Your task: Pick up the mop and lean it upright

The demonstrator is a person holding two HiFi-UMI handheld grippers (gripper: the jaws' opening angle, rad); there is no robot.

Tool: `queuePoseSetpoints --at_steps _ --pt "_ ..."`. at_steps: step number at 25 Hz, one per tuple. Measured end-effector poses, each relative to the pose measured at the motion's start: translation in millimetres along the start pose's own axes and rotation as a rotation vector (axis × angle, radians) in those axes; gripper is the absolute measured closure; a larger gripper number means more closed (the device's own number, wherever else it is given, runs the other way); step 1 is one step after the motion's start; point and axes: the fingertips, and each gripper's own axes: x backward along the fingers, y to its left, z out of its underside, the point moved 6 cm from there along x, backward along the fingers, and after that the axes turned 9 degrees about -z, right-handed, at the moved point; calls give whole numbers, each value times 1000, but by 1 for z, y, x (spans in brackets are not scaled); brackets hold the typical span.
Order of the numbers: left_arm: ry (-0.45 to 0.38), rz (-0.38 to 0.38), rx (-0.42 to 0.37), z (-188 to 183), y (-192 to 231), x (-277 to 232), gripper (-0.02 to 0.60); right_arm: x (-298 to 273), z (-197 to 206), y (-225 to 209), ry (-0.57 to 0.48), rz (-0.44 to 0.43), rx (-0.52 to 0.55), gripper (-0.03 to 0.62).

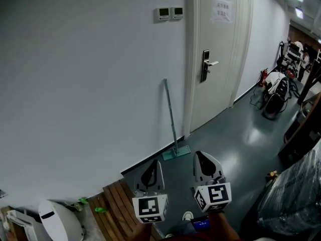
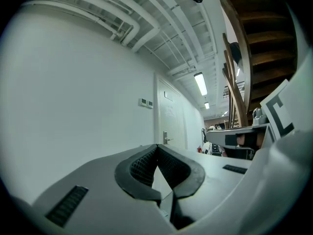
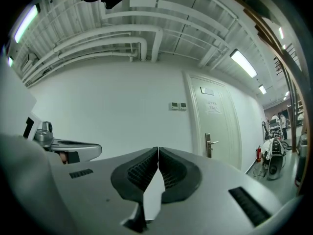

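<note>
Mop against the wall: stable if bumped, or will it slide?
Probably tippy: the mop stands near-upright on a small flat head, only its handle tip meeting the wall. The glossy floor may let the head slide. Thin straight pole: likely stiff.

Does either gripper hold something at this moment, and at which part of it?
Nothing is held. The left gripper and the right gripper are both shut and empty; the mop leans against the wall, apart from them.

Mop (image 1: 171, 117) leans upright on wall just left of door (image 1: 215, 49); left gripper (image 1: 156, 164), right gripper (image 1: 199, 157) below door, apart from mop.
</note>
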Motion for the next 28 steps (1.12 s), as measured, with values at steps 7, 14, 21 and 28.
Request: queuePoseSetpoints --at_steps 7,14,21,28 --pt "9 -31 -18 -4 -19 -55 568 -38 -1 -52 -6 -27 -30 576" --pt "9 -73 -23 -8 -39 -108 568 -73 -8 -103 -24 -64 -26 576" --pt "19 -103 -16 -4 -65 -152 568 -97 -6 -150 -7 -109 -6 576" --pt "35 -123 -17 5 -79 -179 568 -110 0 -182 -24 -100 -15 576"
